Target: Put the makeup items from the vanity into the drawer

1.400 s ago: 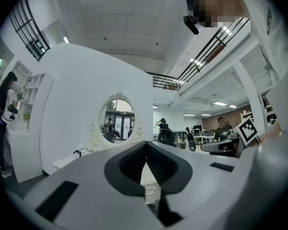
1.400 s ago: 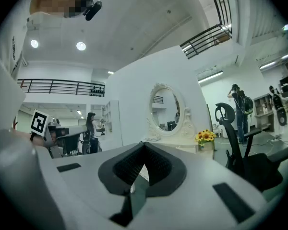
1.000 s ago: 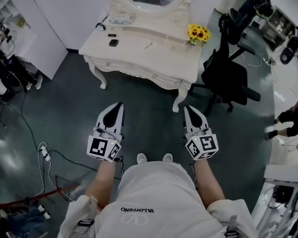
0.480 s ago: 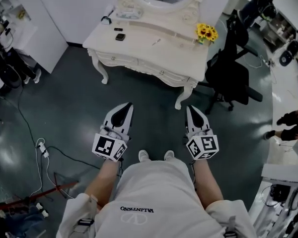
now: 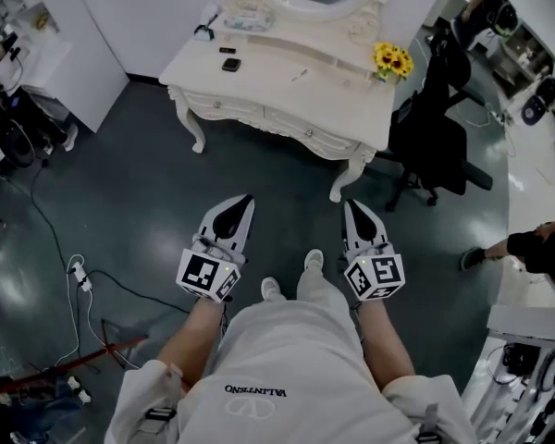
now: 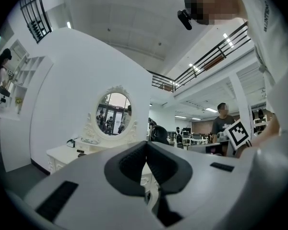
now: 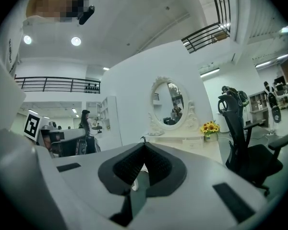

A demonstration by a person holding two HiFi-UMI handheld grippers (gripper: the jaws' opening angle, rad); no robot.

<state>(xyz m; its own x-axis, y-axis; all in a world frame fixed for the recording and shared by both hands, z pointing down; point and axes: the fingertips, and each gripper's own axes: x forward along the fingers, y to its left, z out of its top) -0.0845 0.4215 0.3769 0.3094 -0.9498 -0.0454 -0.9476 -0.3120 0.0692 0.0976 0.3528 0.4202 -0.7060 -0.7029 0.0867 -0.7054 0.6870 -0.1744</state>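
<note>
The white vanity stands ahead of me, its oval mirror against the wall. On its top lie a dark compact, a smaller dark item and a thin pencil-like stick. Its front drawers are closed. My left gripper and right gripper are held level over the floor, well short of the vanity. Both are shut with nothing in them; the jaws meet at the tips in the left gripper view and the right gripper view.
A vase of sunflowers stands on the vanity's right end. A black office chair sits just right of the vanity. Cables and a power strip lie on the floor at left. Another person's leg shows at the right.
I have walked toward the vanity, with one foot now stepped forward between the grippers. Both grippers moved along with me and stayed shut.
</note>
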